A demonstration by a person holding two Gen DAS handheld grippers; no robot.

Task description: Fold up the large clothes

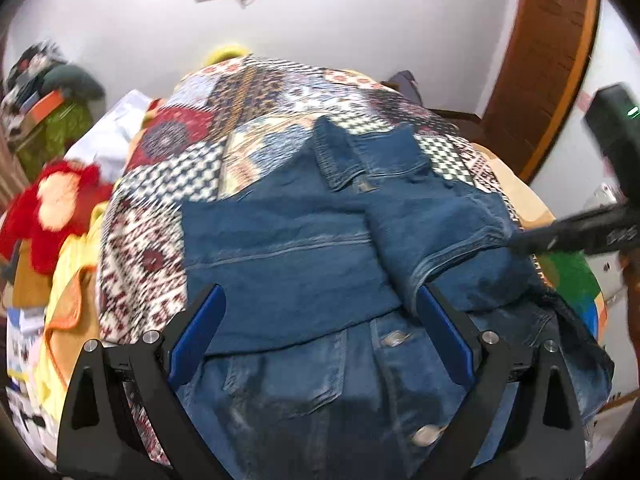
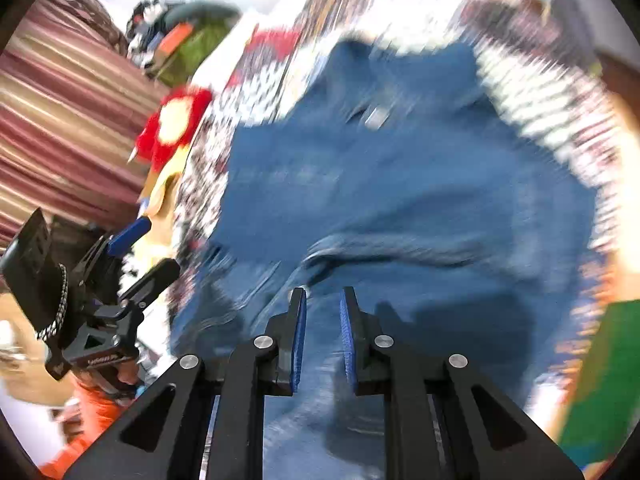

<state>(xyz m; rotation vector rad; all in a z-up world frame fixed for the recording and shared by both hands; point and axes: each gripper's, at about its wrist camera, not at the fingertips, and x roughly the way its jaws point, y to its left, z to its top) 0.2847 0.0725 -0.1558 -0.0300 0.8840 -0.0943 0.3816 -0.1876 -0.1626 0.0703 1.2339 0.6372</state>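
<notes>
Two grippers over denim jacket (image 1: 320, 248) on patterned bedspread (image 1: 256, 120). Left gripper (image 1: 320, 300) spread wide, holding nothing. Right gripper (image 2: 323, 300) clenched, nothing visibly gripped.

A patchwork-patterned bedspread (image 1: 248, 128) covers the bed. At its left edge lies a red plush toy (image 1: 56, 208) with a pale centre, beside yellow fabric (image 1: 76, 272). A pile of clothes (image 1: 48, 92) stands against the white wall (image 1: 340, 28). A wooden door (image 1: 548, 60) stands at right. A striped curtain (image 2: 60, 128) hangs at left.
</notes>
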